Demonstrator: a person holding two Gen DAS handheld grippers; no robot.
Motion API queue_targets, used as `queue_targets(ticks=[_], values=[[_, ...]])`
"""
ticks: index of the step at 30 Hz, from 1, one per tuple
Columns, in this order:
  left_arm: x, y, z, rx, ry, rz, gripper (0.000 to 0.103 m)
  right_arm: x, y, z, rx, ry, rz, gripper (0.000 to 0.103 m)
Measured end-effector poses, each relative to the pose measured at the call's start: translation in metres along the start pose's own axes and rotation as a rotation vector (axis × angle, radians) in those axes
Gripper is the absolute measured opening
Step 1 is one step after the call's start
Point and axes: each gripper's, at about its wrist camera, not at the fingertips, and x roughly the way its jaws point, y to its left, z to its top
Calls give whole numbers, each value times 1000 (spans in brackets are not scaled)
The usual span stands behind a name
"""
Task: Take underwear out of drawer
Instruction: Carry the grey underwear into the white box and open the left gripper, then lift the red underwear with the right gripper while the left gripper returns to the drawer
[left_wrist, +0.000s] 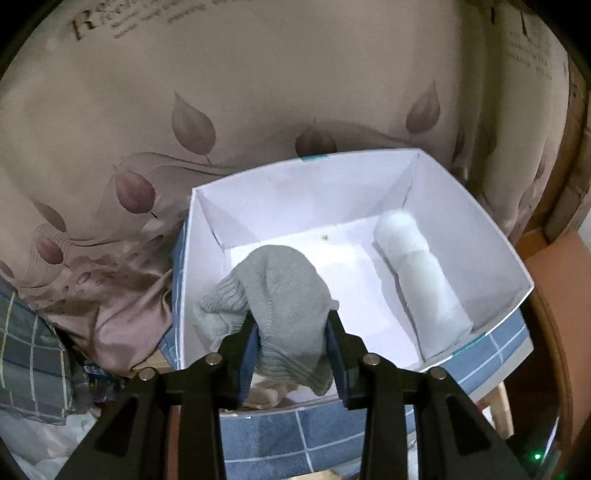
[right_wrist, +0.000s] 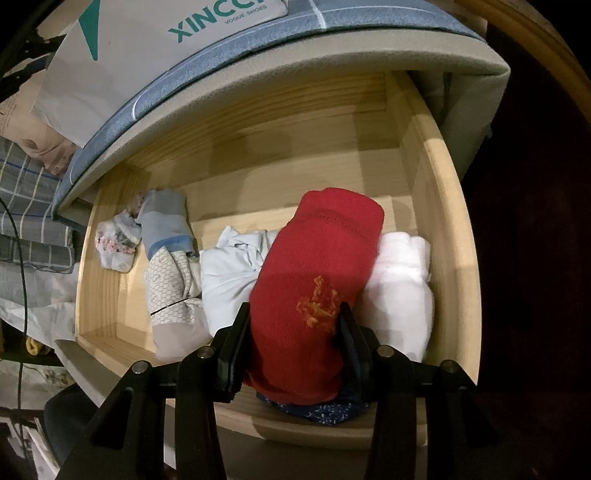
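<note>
In the left wrist view my left gripper (left_wrist: 291, 332) is shut on a grey knitted piece of underwear (left_wrist: 280, 284), which hangs over the near left part of a white cardboard box (left_wrist: 314, 199). A white rolled garment (left_wrist: 421, 277) lies along the box's right side. In the right wrist view my right gripper (right_wrist: 295, 321) is shut on a red rolled garment (right_wrist: 325, 251) with an orange motif, held over the open wooden drawer (right_wrist: 443, 221). Below it lie a white folded piece (right_wrist: 402, 280), a pale blue one (right_wrist: 229, 269) and a dark blue speckled one (right_wrist: 317, 411).
The drawer's left part holds a grey-blue roll (right_wrist: 166, 221), a honeycomb-print piece (right_wrist: 170, 284) and a small floral piece (right_wrist: 114, 243). A shoebox lid (right_wrist: 147, 48) rests on the blue padded top (right_wrist: 258, 40). Beige leaf-print cloth (left_wrist: 221, 110) and plaid fabric (left_wrist: 26, 350) surround the box.
</note>
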Motion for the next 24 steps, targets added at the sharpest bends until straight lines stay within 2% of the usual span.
queue_targets(ticks=[8, 13, 20, 24], values=[[9, -2, -4, 13, 25, 26, 43, 1, 1, 0, 2, 0, 1, 41], [5, 6, -6, -33, 28, -22, 48, 1, 1, 0, 3, -1, 1, 41], [-20, 20, -12, -91, 1, -62, 51, 2, 2, 0, 1, -2, -3, 41], [-42, 28, -28, -110, -19, -53, 51, 2, 4, -1, -4, -9, -9, 41]])
